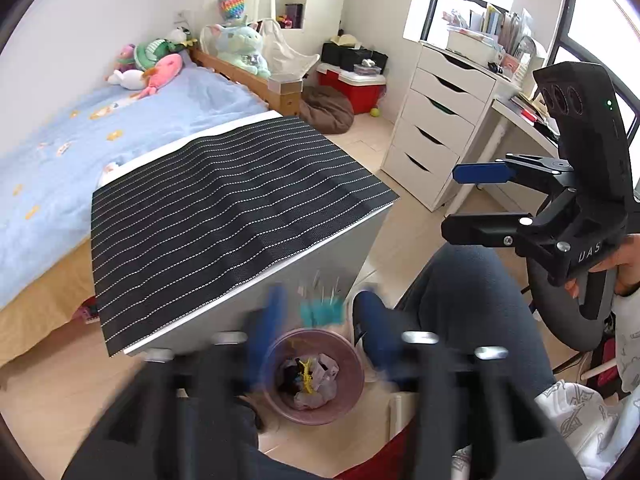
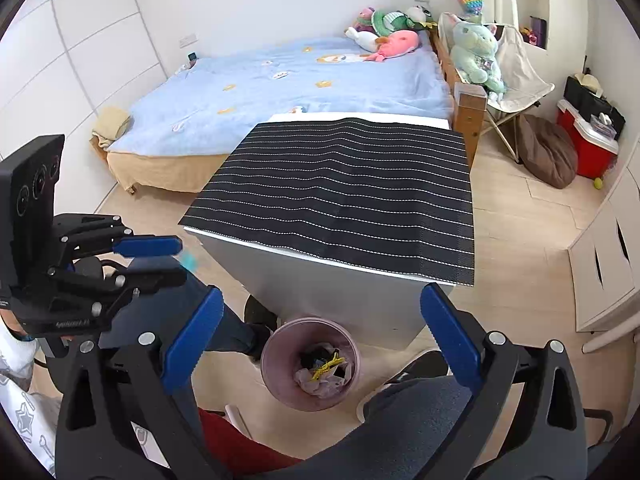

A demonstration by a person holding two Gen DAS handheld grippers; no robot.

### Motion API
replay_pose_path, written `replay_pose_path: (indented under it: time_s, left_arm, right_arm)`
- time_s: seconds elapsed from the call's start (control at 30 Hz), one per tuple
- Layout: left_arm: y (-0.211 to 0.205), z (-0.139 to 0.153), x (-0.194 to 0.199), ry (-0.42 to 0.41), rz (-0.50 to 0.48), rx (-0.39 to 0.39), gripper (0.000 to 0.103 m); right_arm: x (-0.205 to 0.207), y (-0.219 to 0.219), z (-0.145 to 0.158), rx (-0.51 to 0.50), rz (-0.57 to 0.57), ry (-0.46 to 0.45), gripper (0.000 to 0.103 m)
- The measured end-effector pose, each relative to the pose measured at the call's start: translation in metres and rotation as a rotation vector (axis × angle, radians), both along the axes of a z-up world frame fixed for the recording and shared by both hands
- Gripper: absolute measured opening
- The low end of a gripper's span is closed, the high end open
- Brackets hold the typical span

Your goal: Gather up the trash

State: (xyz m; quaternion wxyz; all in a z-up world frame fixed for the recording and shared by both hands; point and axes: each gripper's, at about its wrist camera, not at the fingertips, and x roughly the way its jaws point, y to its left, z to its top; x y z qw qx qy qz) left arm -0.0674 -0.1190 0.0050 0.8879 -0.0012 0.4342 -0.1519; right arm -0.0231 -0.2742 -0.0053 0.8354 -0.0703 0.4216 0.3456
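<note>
With the left tongs (image 1: pixel 316 320) parted over the pink bin (image 1: pixel 352 384) and a blurred teal scrap (image 1: pixel 322 312) loose between them, just above its rim, the scrap risked drifting onto the floor beside the bin; the right tongs (image 2: pixel 320 332) gaped empty.

Left claw (image 1: pixel 316 320) smeared by motion blur in its own view, finger outlines doubled. Teal scrap (image 1: pixel 322 313) between the fingers, blurred beyond telling its kind; whether touching either pad, not discernible. Bin (image 1: pixel 352 364) contents crumpled, too small to sort. Bench (image 2: pixel 320 296) base partly hidden behind the bin.
</note>
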Motion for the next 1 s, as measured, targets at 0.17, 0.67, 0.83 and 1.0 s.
replay_pose_path:
  time_s: [0.17, 0.67, 0.83, 1.0]
  left_arm:
    - [0.003, -0.003, 0.002, -0.003, 0.037, 0.004, 0.091]
    - [0.026, -0.003, 0.005, -0.030, 0.145, 0.004, 0.095]
    - [0.041, 0.005, 0.014, -0.056, 0.197, -0.002, 0.095]
    - [0.053, 0.017, 0.027, -0.079, 0.226, -0.007, 0.095]
  right_arm:
    - [0.000, -0.001, 0.000, 0.005, -0.003, 0.002, 0.097]
    - [0.005, 0.008, 0.006, 0.007, -0.053, -0.028, 0.100]
    - [0.014, 0.020, 0.014, -0.010, -0.064, -0.046, 0.100]
    - [0.029, 0.033, 0.026, -0.022, -0.075, -0.085, 0.100]
